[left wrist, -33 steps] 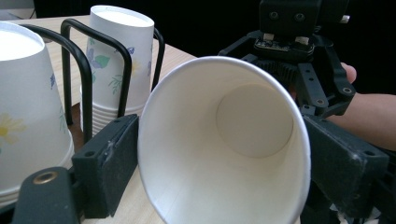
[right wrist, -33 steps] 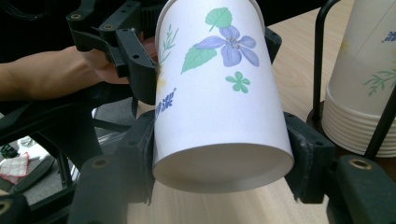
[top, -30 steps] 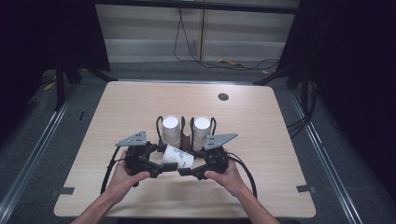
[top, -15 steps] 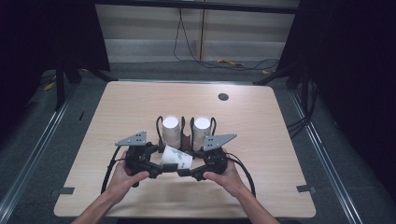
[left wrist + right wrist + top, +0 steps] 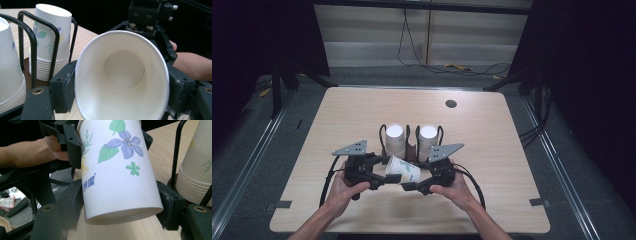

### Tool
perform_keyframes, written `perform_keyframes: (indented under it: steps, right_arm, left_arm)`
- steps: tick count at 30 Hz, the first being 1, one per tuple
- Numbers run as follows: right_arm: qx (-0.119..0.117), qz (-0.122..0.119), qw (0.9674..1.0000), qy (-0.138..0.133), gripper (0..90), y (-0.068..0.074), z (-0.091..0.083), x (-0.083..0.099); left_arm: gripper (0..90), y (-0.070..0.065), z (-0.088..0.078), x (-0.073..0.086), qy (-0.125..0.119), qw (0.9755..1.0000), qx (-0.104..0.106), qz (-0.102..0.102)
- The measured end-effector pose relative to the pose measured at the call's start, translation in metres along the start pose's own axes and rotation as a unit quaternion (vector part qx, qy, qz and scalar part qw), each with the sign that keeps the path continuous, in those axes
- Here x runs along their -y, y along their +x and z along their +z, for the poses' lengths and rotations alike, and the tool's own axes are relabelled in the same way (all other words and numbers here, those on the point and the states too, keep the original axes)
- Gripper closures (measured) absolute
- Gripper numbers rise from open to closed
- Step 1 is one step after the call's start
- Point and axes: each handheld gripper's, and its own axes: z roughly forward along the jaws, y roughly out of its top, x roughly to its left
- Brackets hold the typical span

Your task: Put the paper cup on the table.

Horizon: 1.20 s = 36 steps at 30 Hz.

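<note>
One marking can be read. The paper cup carries two blue Chinese characters, "妙潔", printed on its side wall; in the right gripper view they sit at about 8 o'clock from the purple flower print, running slightly uphill toward the cup's rim end. The second character is partly cut by the wall's curve, so its reading is less certain. The stacked cups at 3 o'clock show leaf prints only, no lettering legible.
</note>
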Motion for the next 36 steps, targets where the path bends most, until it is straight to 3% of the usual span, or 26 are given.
perform_keyframes:
  steps: [4,16,21,30,36]
  right_arm:
    - [0.001,0.001,1.0000,0.002,29.3,-0.001,0.000,0.000]
    - [0.019,0.013,0.9997,0.007,16.2,-0.006,0.001,0.002]
    - [0.030,0.019,0.9993,0.008,15.5,-0.010,-0.001,0.004]
    - [0.063,0.027,0.9975,0.017,17.3,-0.010,-0.014,0.011]
    - [0.077,0.033,0.9963,0.017,17.2,-0.012,-0.024,0.016]
  left_arm:
    - [26.5,0.000,0.000,0.000,-0.003,1.0000,0.003,0.002]
    - [27.4,0.002,-0.003,-0.003,-0.011,0.9998,-0.014,0.001]
    - [27.3,0.005,-0.004,-0.007,0.007,0.9997,-0.024,-0.002]
    - [26.8,0.001,-0.006,-0.013,0.018,0.9977,-0.066,-0.001]
    - [26.8,0.003,-0.009,-0.014,0.029,0.9964,-0.079,-0.007]
